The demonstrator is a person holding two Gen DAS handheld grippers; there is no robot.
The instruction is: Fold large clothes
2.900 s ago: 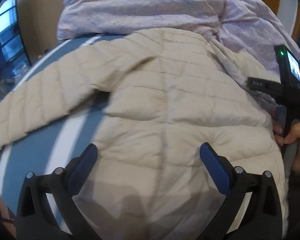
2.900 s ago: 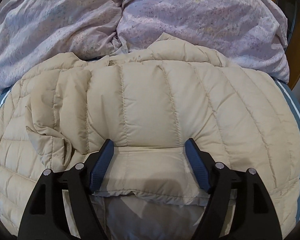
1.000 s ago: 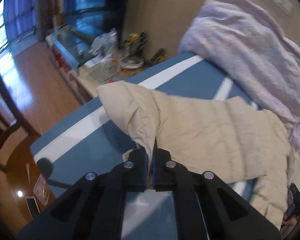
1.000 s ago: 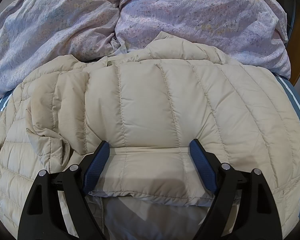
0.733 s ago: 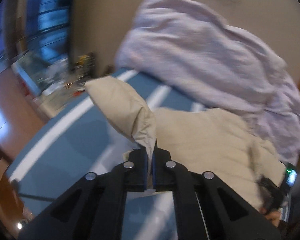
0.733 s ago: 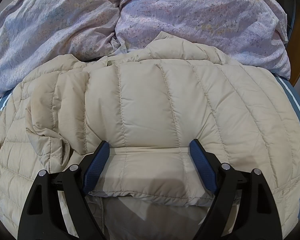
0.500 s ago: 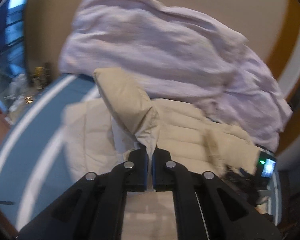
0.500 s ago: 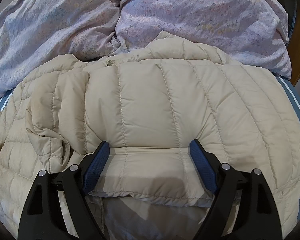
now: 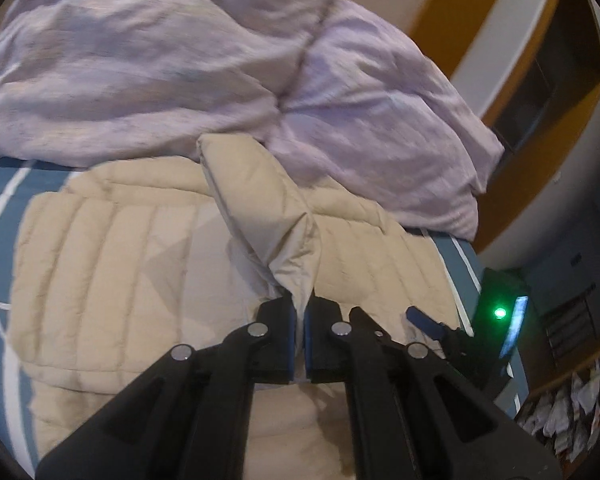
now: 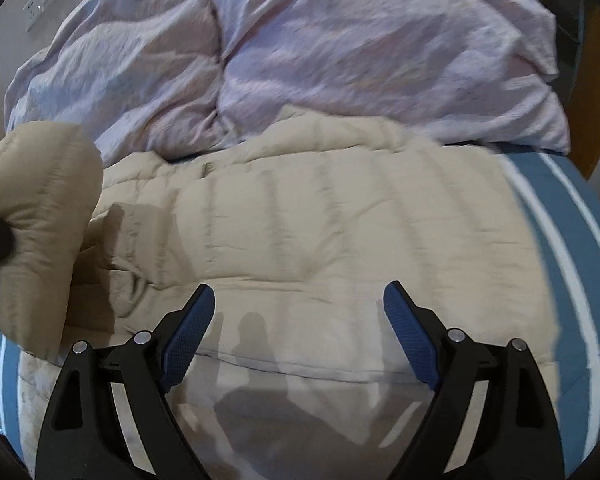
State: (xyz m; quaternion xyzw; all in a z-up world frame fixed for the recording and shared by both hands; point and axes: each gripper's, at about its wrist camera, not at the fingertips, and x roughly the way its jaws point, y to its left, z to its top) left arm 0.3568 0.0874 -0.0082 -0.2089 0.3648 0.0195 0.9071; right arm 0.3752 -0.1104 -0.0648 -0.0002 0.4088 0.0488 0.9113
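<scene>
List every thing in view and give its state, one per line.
Left gripper: shut on the sleeve.
Sleeve: lifted, held over the jacket.
Jacket: spread flat on the bed.
Right gripper: jaws opening, nothing between them.
Duvet: bunched behind the jacket.

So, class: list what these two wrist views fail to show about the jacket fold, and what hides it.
- Left wrist: the jacket hem, hidden behind the shut left claw.
- Right wrist: the sleeve cuff, cut off by the left edge.
- Right wrist: quilting, motion-blurred; the right claw is opening, nothing between.
</scene>
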